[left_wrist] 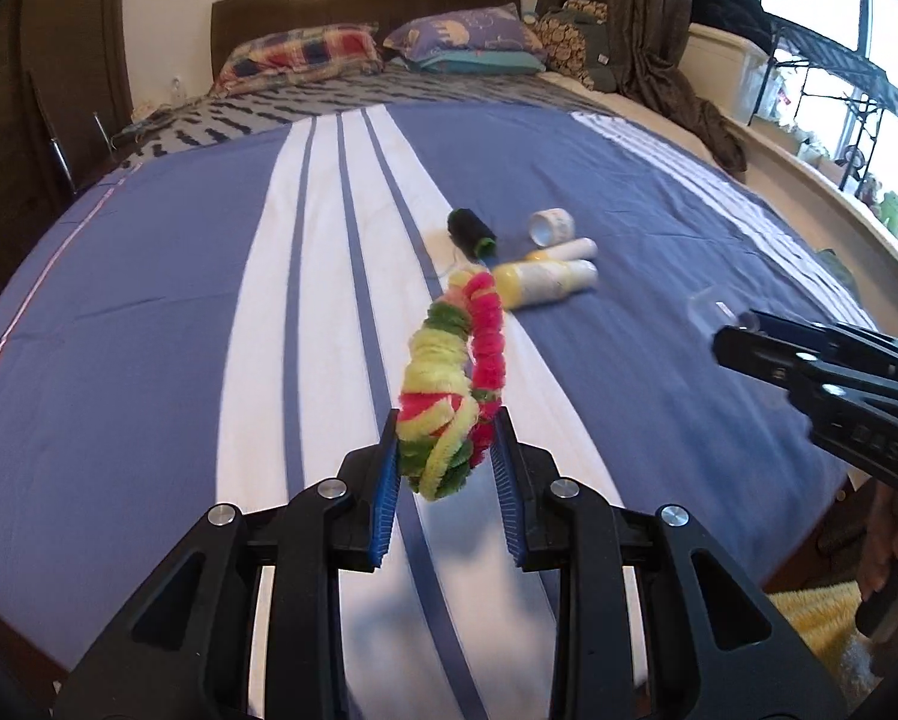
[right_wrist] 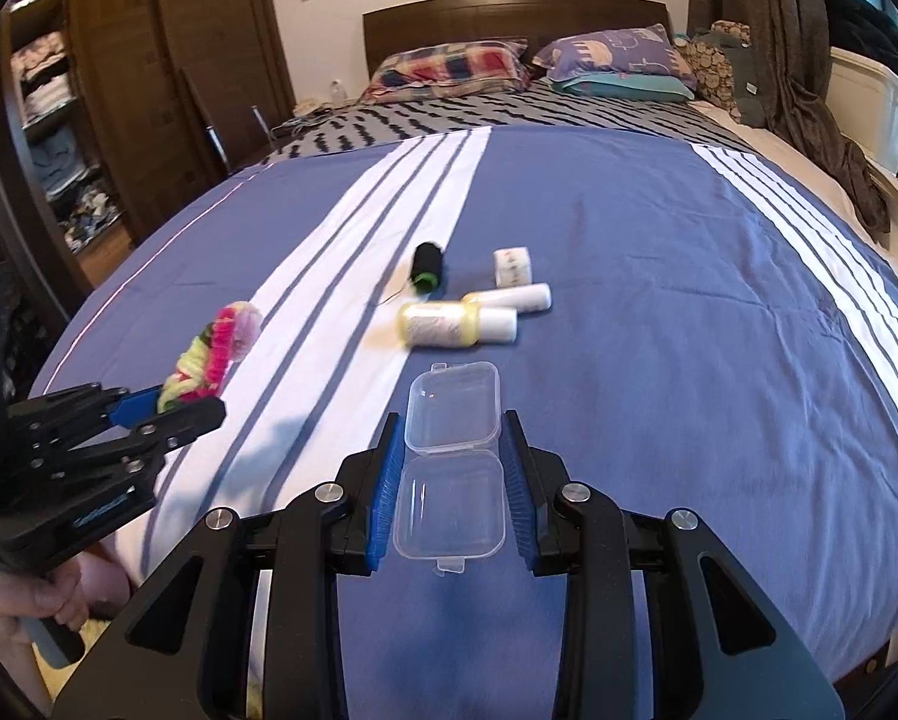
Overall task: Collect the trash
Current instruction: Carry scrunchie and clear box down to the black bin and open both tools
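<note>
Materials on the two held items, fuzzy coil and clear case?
Pink, yellow and green twisted fuzzy coil in the left tool: looks like chenille pipe cleaners, matte, bristly pile; a wire core is likely but not visible. Small clear hinged case in the right tool: looks like thin rigid plastic, glossy and see-through, with a moulded latch tab.

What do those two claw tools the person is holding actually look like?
Both the left gripper and right gripper are black plastic frames with cut-out openings, silver round bolts at the joints, and ribbed blue pads lining the inner faces. No cables are visible.
</note>
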Demonstrator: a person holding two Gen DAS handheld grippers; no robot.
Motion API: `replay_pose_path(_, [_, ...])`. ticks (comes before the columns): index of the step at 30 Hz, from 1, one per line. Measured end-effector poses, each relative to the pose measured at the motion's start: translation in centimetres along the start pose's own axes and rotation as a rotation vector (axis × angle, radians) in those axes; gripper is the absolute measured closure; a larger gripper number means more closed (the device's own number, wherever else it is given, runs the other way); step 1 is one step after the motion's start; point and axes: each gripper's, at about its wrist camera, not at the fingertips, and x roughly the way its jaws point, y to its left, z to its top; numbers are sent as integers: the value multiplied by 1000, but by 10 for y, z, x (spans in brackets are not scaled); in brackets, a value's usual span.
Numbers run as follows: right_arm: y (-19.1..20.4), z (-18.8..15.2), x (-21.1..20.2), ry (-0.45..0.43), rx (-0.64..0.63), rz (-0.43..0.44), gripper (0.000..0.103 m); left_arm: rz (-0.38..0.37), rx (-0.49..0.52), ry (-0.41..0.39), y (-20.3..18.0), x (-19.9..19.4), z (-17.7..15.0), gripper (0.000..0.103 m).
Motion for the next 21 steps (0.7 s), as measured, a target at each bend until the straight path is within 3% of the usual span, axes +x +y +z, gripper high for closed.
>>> replay_pose_path(7, [17,-35,-46,-18,-16,2,70,-13,-13,-40,-16,-56,-40,76])
replay_pose_path(21, [27,-114,-98,-28,-9,41,70,-66,0,-52,-44,-114,-128,76])
